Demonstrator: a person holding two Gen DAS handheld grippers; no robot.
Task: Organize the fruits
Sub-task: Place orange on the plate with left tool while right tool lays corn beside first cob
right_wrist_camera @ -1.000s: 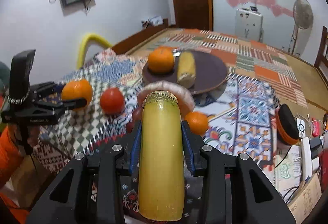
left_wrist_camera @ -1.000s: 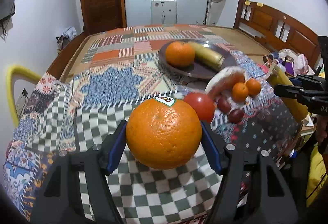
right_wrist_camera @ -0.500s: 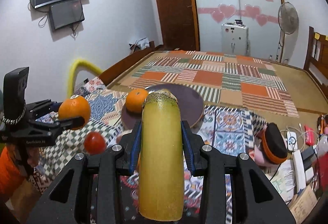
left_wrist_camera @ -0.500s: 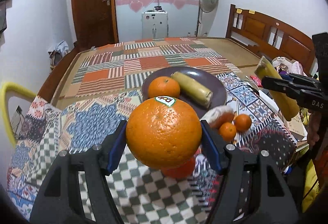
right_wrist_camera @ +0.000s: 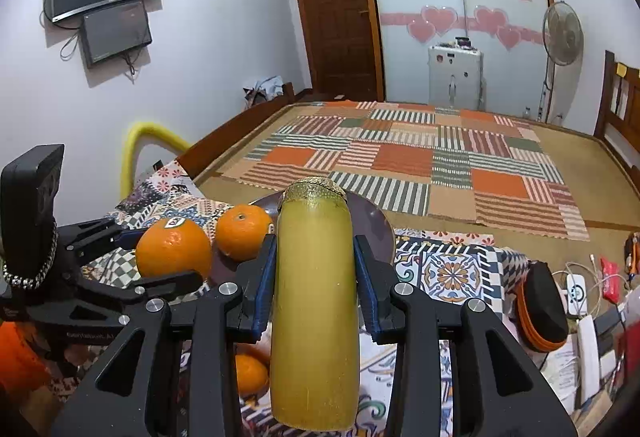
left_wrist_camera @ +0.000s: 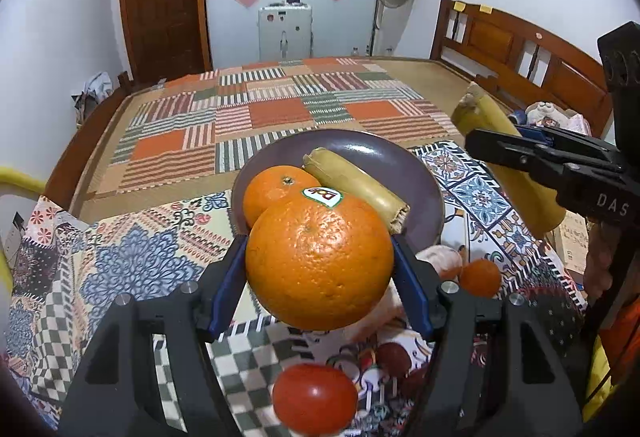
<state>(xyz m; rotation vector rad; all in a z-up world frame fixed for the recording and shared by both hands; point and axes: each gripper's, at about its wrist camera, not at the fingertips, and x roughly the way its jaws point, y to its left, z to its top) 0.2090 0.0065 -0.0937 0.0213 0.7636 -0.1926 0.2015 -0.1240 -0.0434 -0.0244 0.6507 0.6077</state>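
The left tool point(left_wrist_camera: 320, 269) pinches a stickered orange point(left_wrist_camera: 319, 261) above the plate's point(left_wrist_camera: 424, 177) near rim. The right tool point(right_wrist_camera: 315, 269) pinches a yellow stalk point(right_wrist_camera: 314, 301) by the plate's right edge; the bed point(right_wrist_camera: 560, 157) beyond lies open.

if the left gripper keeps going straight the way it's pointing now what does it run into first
Most likely the dark plate, or the smaller orange already lying on it. The left gripper, shut on the stickered orange, points down toward the plate's near side. Depth is hard to judge through the fisheye.
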